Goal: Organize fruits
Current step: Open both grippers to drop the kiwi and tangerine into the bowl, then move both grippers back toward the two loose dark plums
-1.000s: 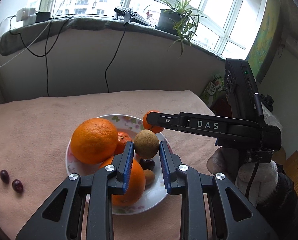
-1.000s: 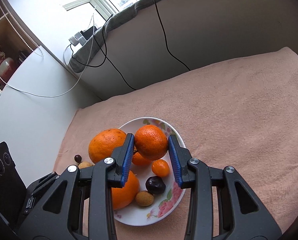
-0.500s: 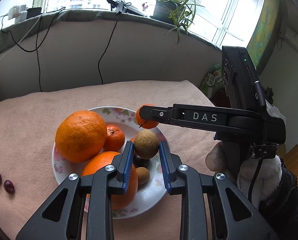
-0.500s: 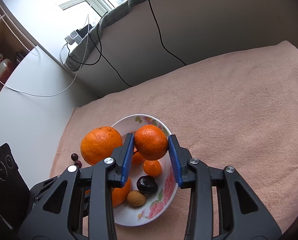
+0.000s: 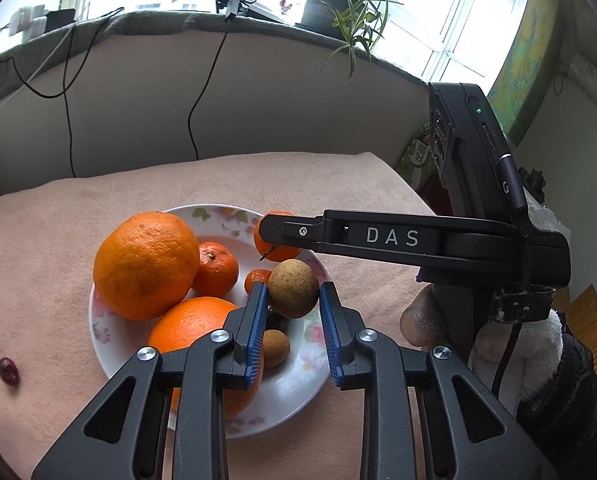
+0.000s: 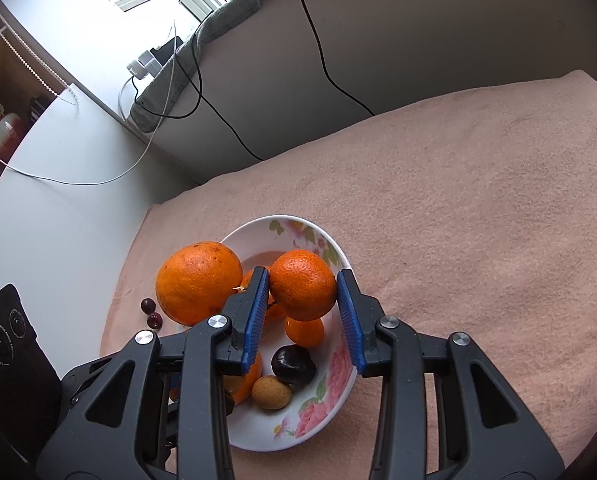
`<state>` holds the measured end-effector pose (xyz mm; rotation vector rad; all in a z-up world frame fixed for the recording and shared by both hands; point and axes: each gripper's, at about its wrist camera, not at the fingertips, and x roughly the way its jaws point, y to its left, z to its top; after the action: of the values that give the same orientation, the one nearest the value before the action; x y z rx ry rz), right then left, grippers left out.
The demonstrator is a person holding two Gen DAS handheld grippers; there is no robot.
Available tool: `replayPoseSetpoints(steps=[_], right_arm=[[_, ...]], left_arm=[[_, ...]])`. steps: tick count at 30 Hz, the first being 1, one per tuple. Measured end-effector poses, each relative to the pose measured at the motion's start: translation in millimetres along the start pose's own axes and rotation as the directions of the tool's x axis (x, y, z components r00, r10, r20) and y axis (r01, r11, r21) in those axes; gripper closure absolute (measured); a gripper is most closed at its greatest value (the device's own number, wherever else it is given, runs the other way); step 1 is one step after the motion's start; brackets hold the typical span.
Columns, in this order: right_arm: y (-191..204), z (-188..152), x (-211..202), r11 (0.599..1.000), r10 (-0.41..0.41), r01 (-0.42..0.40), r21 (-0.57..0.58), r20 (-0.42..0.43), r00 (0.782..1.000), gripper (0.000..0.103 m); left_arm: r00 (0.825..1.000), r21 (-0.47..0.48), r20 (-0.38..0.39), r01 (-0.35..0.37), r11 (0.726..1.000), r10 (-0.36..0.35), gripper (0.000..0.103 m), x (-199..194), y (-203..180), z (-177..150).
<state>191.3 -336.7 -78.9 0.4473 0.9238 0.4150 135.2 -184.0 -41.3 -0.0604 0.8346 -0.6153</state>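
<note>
The left claw (image 5: 292, 300) is clenched on a brown longan (image 5: 293, 288) above the flowered plate (image 5: 298, 376). The right claw (image 6: 302, 292) grips a tangerine (image 6: 303, 285) over the same plate, which sits on the pink-covered bench (image 6: 458, 200) with two big oranges (image 5: 146, 265).

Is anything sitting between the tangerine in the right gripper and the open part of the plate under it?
Nothing blocks it. The right gripper holds the tangerine above the plate, with no thing between them. Below lie a small orange fruit and a dark fruit; bare plate shows farther back.
</note>
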Motion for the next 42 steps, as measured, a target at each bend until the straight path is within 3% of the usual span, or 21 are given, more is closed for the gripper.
replayPoseSetpoints(steps=[2,5,12,16,23,25,30,32,34,42], right_arm=[[1,-1,1,1.000,-0.002,0.002,-0.004,-0.006,1.000,0.066],[3,-2,2,1.000,-0.004,0.004,-0.006,-0.008,1.000,0.066],[4,-2,0,1.000,-0.012,0.012,-0.006,-0.012,1.000,0.065],[6,-2,-5,1.000,-0.009,0.009,-0.011,0.004,1.000,0.052],[11,-1,-16,1.000,-0.010,0.011,-0.017,0.030,0.999,0.050],[12,-1,-19,1.000,-0.013,0.013,-0.017,0.042,0.999,0.040],[17,-3,-27,0.999,-0.015,0.017,-0.034,0.058,0.998,0.030],[20,-3,-28,0.999,-0.021,0.024,-0.046,0.062,0.998,0.030],[23,-5,-30,0.998,-0.031,0.034,-0.058,0.064,0.997,0.030],[38,-10,-37,0.992,-0.067,0.077,-0.103,0.095,0.993,0.029]], left_arm=[[1.000,0.002,-0.002,0.000,1.000,0.000,0.078,0,0,0],[1.000,0.006,-0.002,-0.002,1.000,0.002,0.066,0,-1,0],[1.000,0.013,0.006,-0.002,1.000,0.002,0.066,-3,-5,-1],[1.000,0.012,0.007,-0.002,1.000,0.002,0.064,-4,-5,-1],[1.000,0.015,0.018,0.005,1.000,-0.005,0.063,-13,-6,-4],[1.000,0.015,0.023,0.005,1.000,-0.005,0.057,-15,-6,-5],[1.000,0.009,0.030,0.005,1.000,-0.006,0.046,-21,-3,-7],[1.000,0.008,0.029,0.002,1.000,-0.002,0.045,-22,-3,-8],[0.999,0.010,0.033,-0.009,1.000,0.009,0.035,-24,-3,-9],[0.998,0.016,0.042,-0.045,0.999,0.044,0.033,-31,-1,-11]])
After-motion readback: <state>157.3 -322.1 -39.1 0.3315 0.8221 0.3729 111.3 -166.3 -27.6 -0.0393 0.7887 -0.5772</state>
